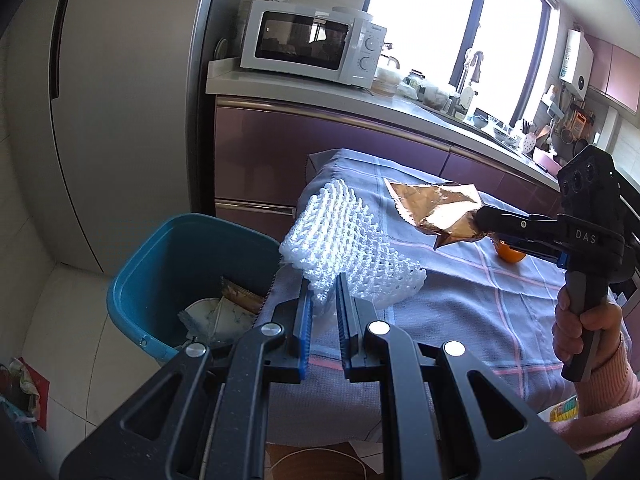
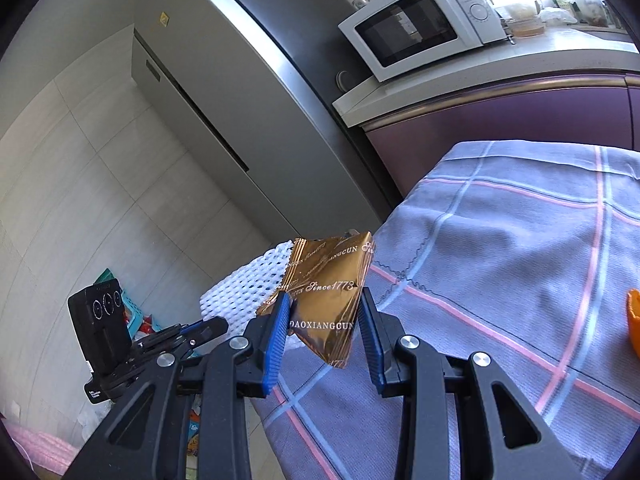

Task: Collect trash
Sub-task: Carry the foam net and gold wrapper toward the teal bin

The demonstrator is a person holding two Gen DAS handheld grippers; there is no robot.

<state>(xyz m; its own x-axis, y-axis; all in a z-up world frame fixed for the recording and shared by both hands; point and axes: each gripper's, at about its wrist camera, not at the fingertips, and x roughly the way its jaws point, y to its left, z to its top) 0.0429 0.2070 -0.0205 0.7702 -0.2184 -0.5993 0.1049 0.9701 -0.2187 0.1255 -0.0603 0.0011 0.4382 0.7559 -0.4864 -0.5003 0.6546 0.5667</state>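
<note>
My left gripper (image 1: pixel 323 280) is shut on a white foam fruit net (image 1: pixel 340 248) and holds it above the left edge of the cloth-covered table (image 1: pixel 460 312), beside the blue trash bin (image 1: pixel 168 264). The bin holds crumpled paper and a wrapper. My right gripper (image 2: pixel 324 304) is shut on a gold foil wrapper (image 2: pixel 328 292) and holds it above the table; in the left wrist view the wrapper (image 1: pixel 436 208) hangs from that gripper (image 1: pixel 480 220). The net (image 2: pixel 248 280) also shows in the right wrist view, behind the wrapper.
An orange (image 1: pixel 510 254) lies on the cloth; an orange piece (image 2: pixel 634 320) sits at the right edge. A counter with a microwave (image 1: pixel 312 44) and a sink runs behind. A fridge (image 1: pixel 100 100) stands left. Bags lie on the floor (image 1: pixel 20 384).
</note>
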